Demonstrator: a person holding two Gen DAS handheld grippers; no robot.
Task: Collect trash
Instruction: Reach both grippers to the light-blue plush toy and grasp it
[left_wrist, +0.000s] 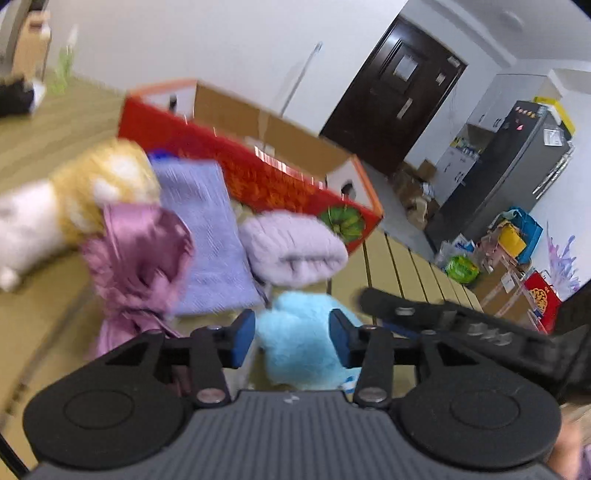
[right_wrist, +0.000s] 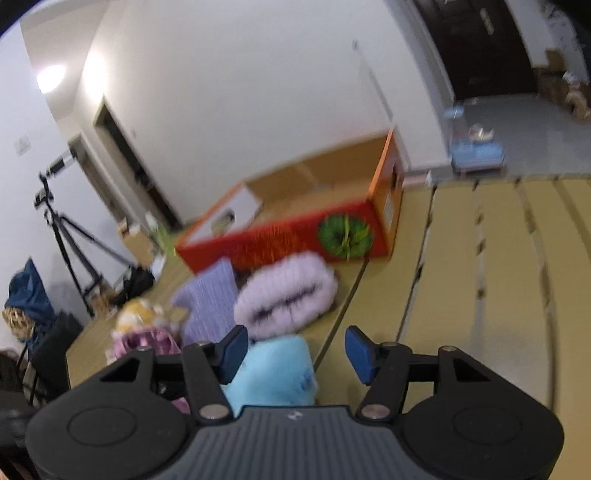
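Observation:
Both views are motion-blurred. My left gripper (left_wrist: 291, 341) is open above a fluffy light-blue item (left_wrist: 299, 343) on the yellow-tan surface (left_wrist: 402, 258); I cannot tell if its fingers touch it. My right gripper (right_wrist: 293, 354) is open and holds nothing; the light-blue item (right_wrist: 273, 373) lies below its left finger. The right gripper's body (left_wrist: 454, 317) shows at the right of the left wrist view. Beyond lie a rolled lilac blanket (left_wrist: 295, 247), a folded purple cloth (left_wrist: 207, 229) and a pink satin garment (left_wrist: 136, 258). An open red and orange cardboard box (left_wrist: 258, 173) stands behind them.
A yellow and white plush toy (left_wrist: 74, 199) lies at the left. A dark door (left_wrist: 391, 96), a grey fridge (left_wrist: 517, 166) and bags and boxes (left_wrist: 513, 247) stand on the floor at the right. A tripod (right_wrist: 66, 236) stands at the left in the right wrist view.

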